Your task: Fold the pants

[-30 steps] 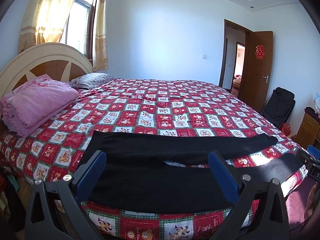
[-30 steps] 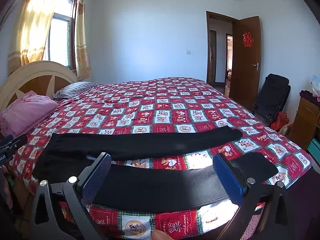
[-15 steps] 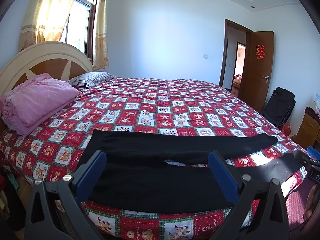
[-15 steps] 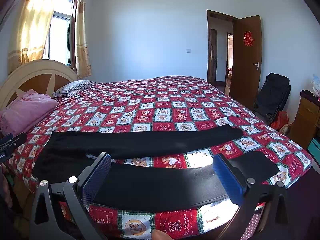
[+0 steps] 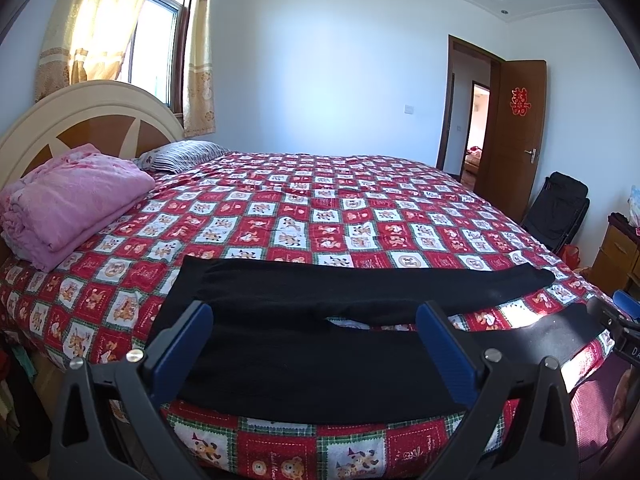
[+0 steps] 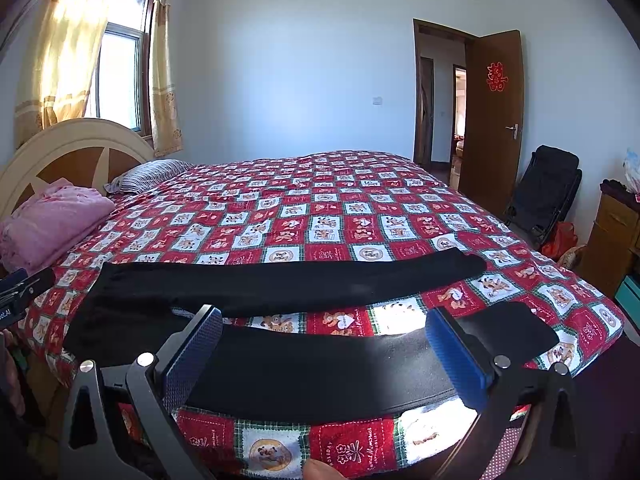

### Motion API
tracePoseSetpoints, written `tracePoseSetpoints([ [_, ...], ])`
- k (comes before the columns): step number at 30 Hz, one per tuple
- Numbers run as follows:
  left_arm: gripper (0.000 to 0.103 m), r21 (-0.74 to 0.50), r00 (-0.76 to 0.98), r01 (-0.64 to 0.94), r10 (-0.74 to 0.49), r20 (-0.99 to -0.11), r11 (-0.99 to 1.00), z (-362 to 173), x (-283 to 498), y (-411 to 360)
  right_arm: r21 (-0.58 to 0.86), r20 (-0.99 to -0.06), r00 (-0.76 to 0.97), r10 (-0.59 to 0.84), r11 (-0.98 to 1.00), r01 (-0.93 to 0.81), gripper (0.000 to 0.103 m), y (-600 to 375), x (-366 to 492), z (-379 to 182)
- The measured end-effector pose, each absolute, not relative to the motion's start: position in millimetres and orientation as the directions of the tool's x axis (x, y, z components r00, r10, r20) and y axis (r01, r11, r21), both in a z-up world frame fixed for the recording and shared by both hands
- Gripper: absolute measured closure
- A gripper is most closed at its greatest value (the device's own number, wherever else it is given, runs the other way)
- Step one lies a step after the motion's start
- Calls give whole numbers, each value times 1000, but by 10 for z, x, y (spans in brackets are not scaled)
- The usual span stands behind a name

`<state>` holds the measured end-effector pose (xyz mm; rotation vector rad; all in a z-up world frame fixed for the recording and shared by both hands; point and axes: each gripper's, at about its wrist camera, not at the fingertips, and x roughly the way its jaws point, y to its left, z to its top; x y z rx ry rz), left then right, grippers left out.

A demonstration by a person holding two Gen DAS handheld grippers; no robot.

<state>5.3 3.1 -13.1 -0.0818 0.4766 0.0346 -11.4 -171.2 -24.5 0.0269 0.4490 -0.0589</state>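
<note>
Black pants [image 5: 304, 360] [image 6: 288, 288] lie flat along the near edge of the bed, waist to the left, both legs spread apart and running right. My left gripper [image 5: 314, 344] hovers open over the waist and thigh part, with nothing between its blue pads. Over the nearer leg, my right gripper [image 6: 324, 352] is open too, holding nothing. The right gripper's tip [image 5: 624, 312] shows at the right edge of the left wrist view. The left gripper's tip [image 6: 20, 292] shows at the left edge of the right wrist view.
A red checked quilt [image 5: 328, 216] covers the bed. A folded pink blanket [image 5: 68, 200] and striped pillow [image 5: 184, 154] lie by the headboard. A black folding chair [image 6: 544, 192], wooden cabinet [image 6: 612, 240] and open door [image 6: 494, 120] stand to the right.
Both views have shifted very slightly; the pants lie as before and both grippers stay open.
</note>
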Motion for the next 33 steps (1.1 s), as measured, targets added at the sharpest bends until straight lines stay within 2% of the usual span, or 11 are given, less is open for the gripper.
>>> tracePoseSetpoints([
  [21,0,-66,866,-39,1,-500,997,-272,213,82,-4,-457,888,-48,999,52,1,-1713,-10,-365],
  [26,0,-70,839,-120,64,-540,990,-480,540,514,-22,-499,865,-47,999,42,1,-1803,190,-576],
  [33,0,-60,772,-263,173,-611,963,-818,1056,1437,25,-614,787,-61,995,97,1,-2115,619,-1063],
])
